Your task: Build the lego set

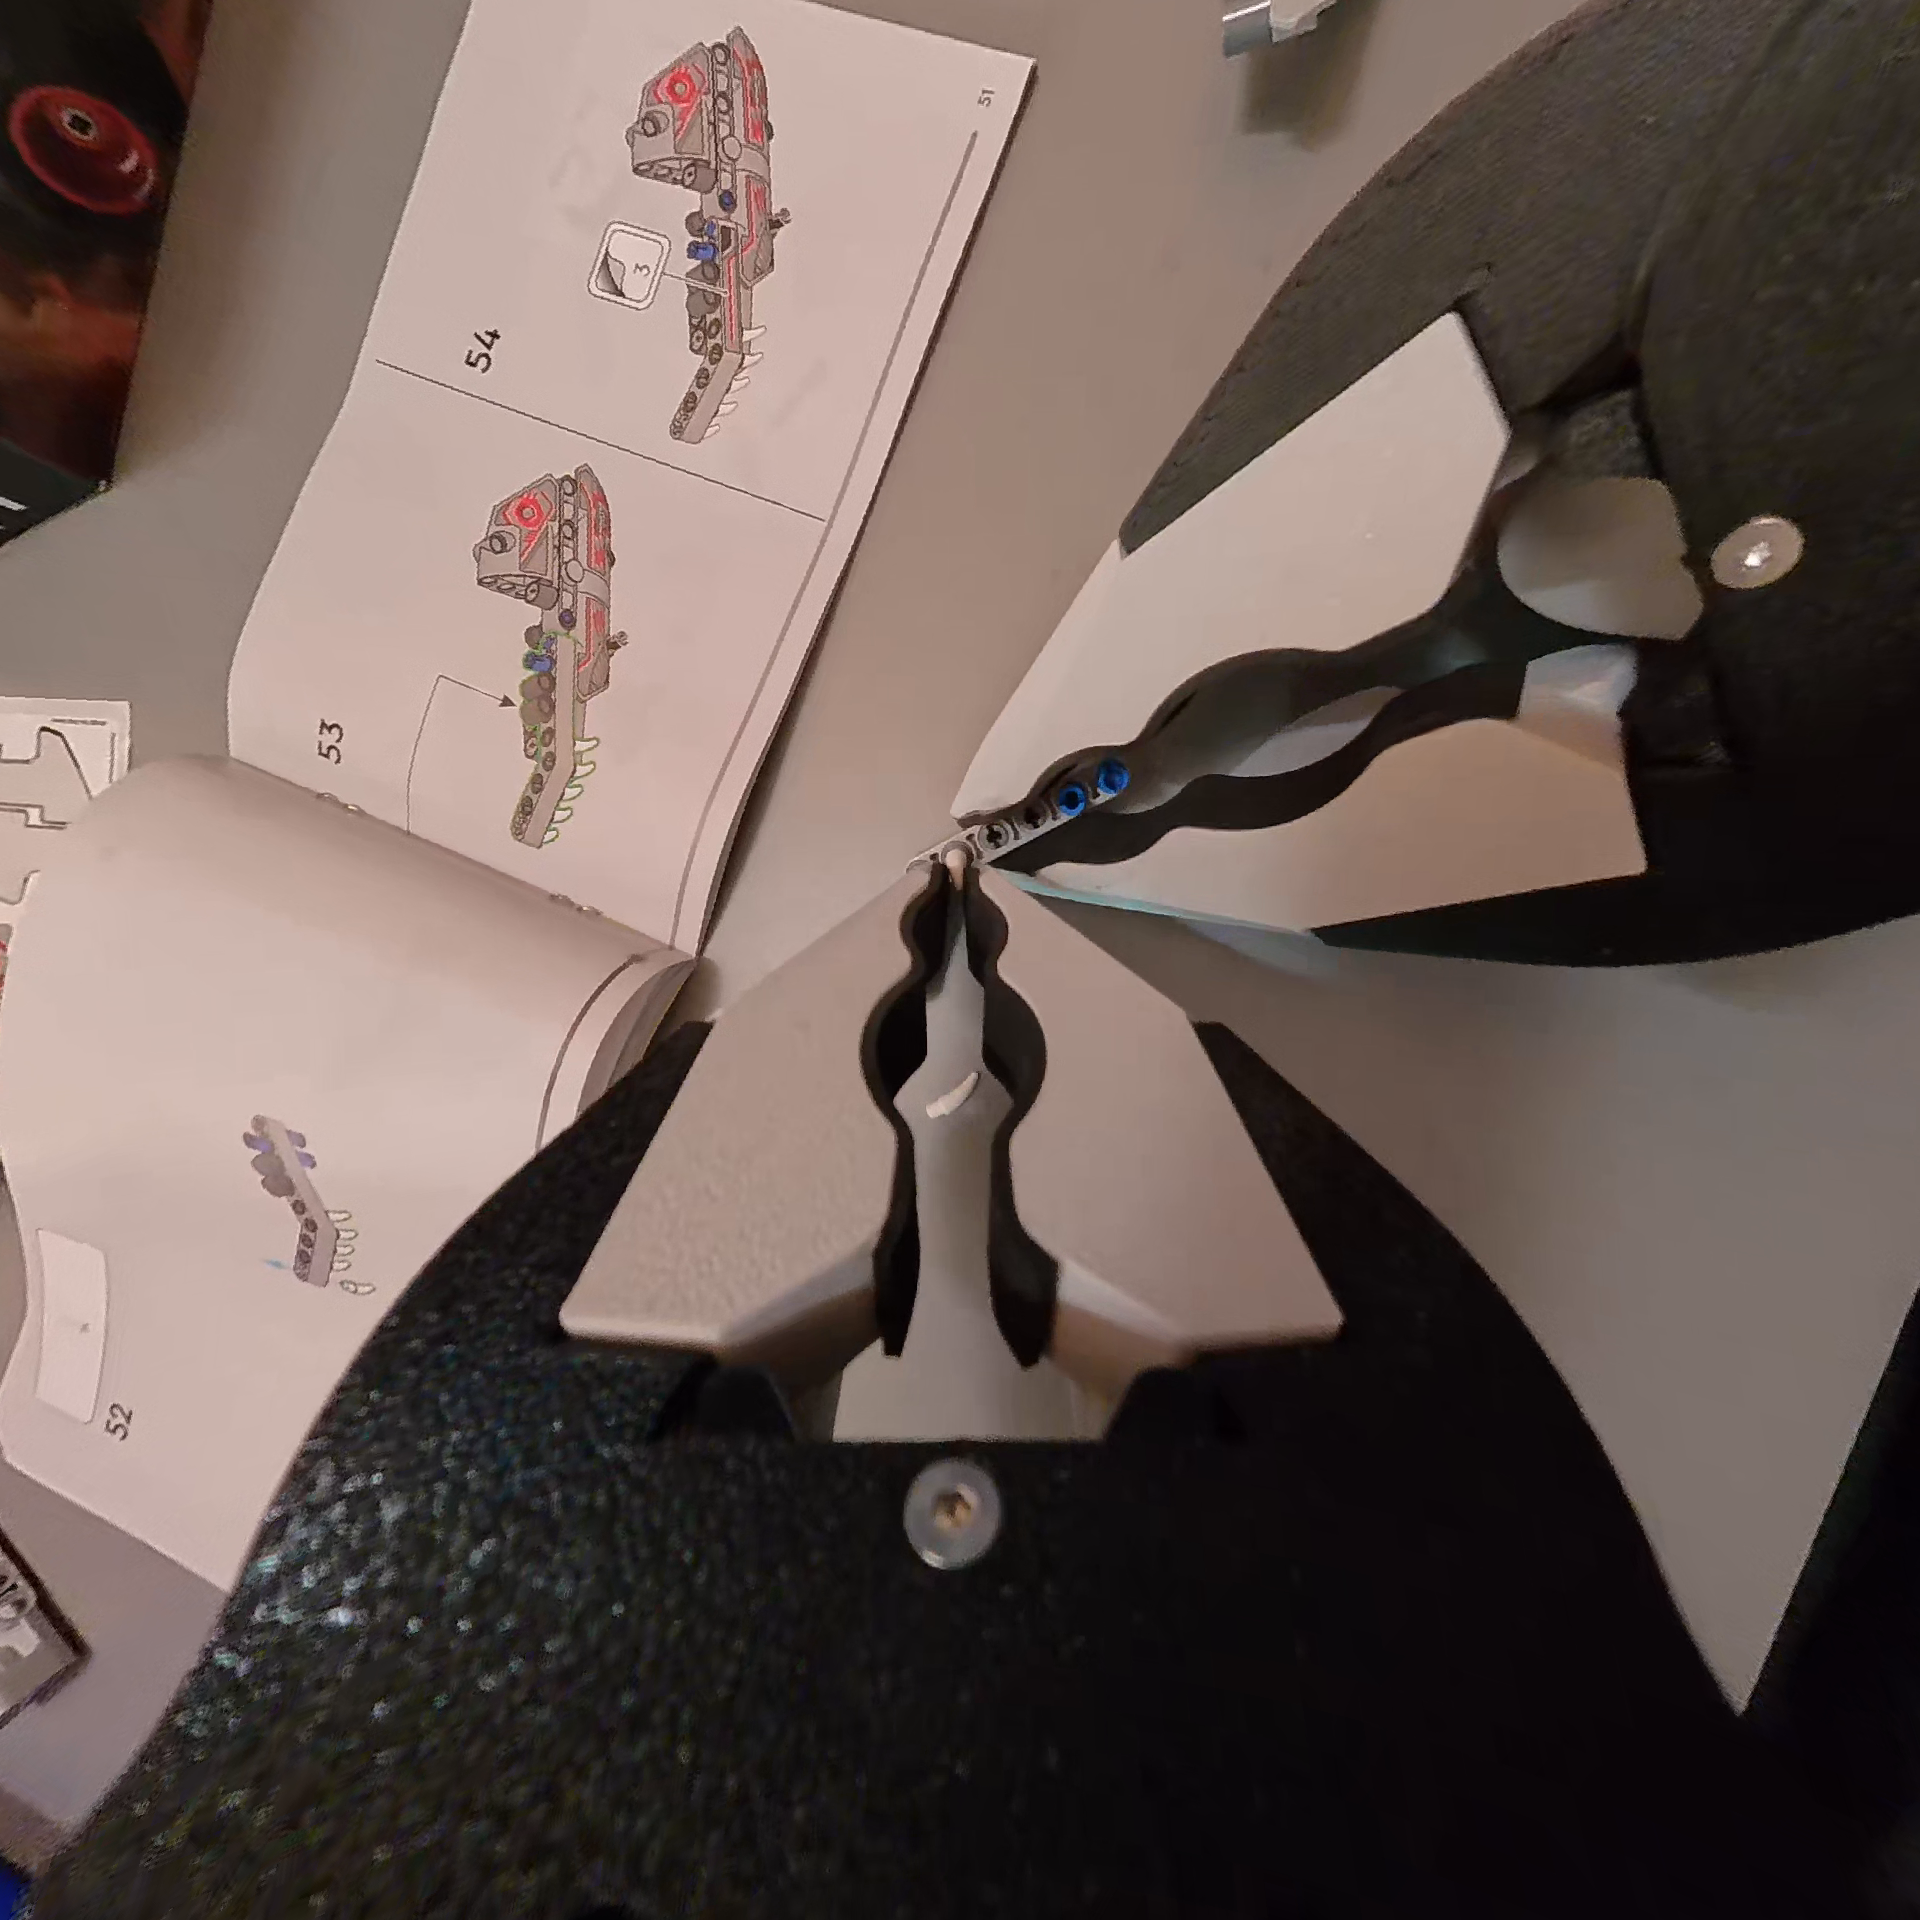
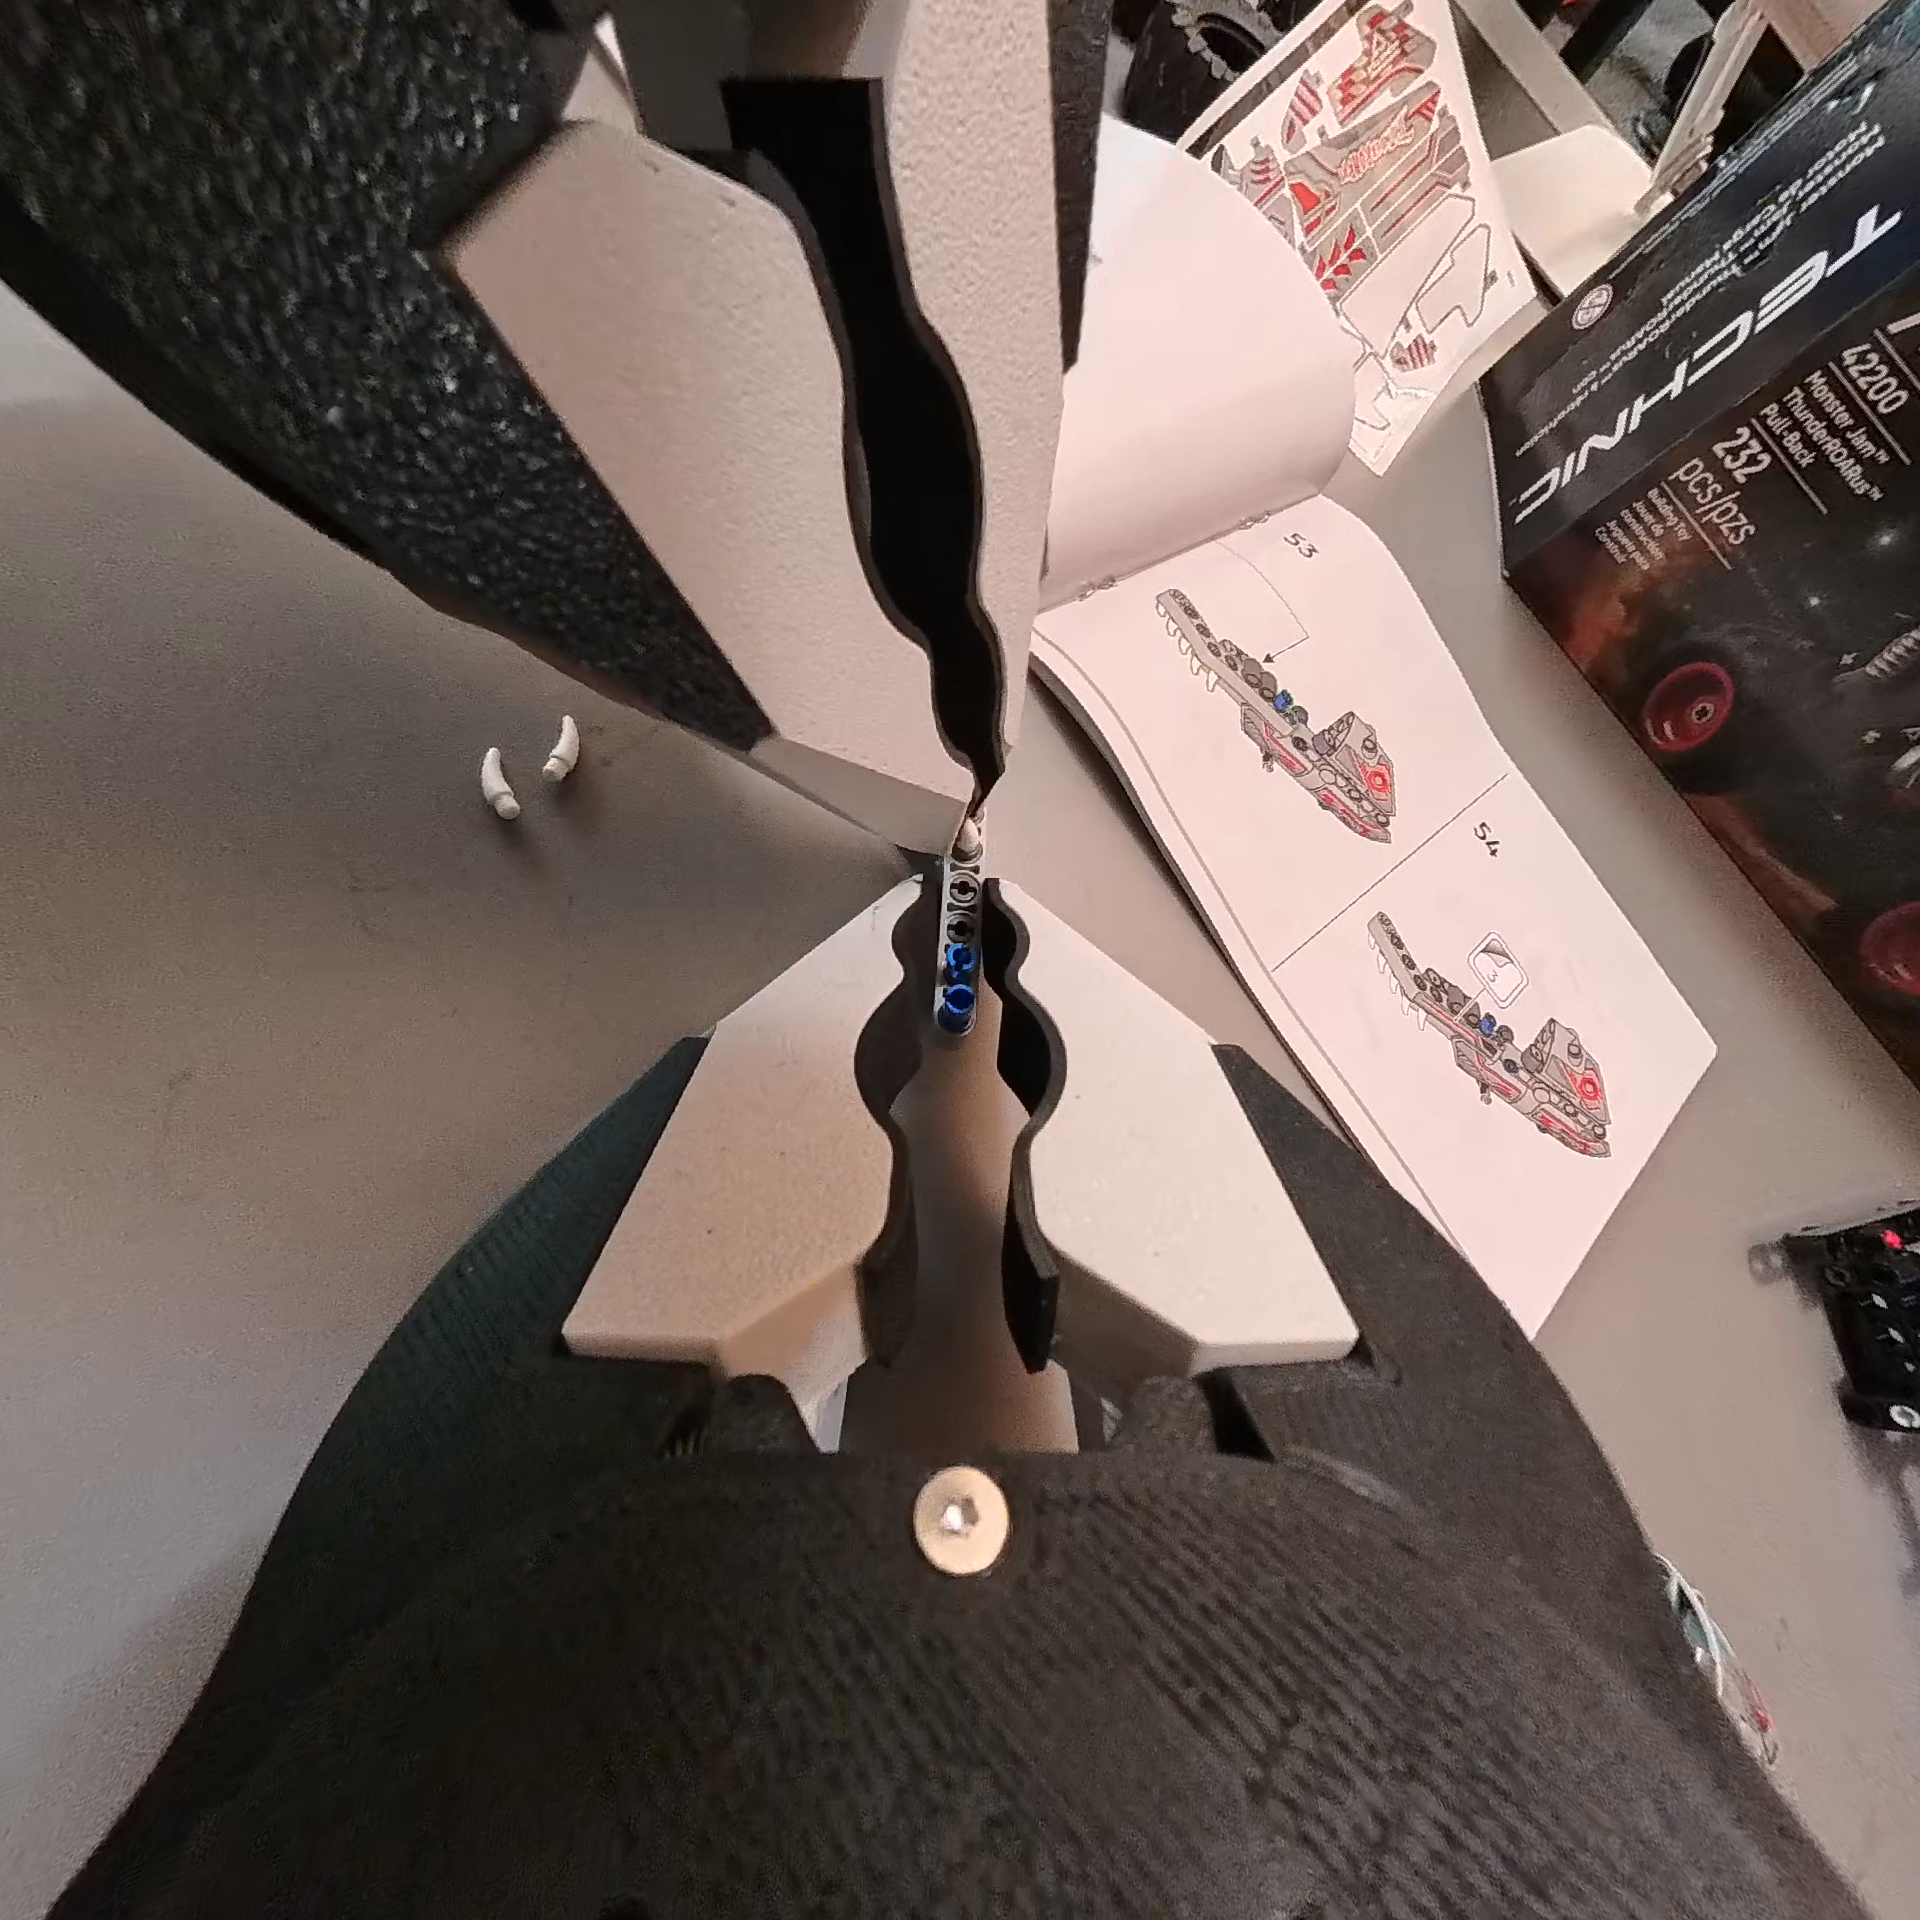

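My right gripper [image 2: 961, 914] is shut on a thin grey beam [image 2: 957, 940] with blue pins in its near holes; it also shows in the left wrist view [image 1: 1023, 826], held by the right gripper [image 1: 997, 831] coming in from the right. My left gripper [image 1: 958, 878] is shut on a small white tooth piece [image 1: 956, 862] and holds its tip against the far end of the beam. In the right wrist view the left gripper [image 2: 977, 800] comes down from above with the tooth [image 2: 968, 831] at the beam's end. Two more white teeth [image 2: 530, 767] lie on the table.
An open instruction booklet [image 1: 582, 499] lies left of the grippers, also in the right wrist view [image 2: 1382, 883]. A sticker sheet [image 2: 1361, 229] and the set's dark box [image 2: 1745, 457] are beyond it. A black part [image 2: 1870, 1320] sits at the right edge. A grey assembly [image 1: 1273, 21] is at the top. My left and right fingertips are right by each other.
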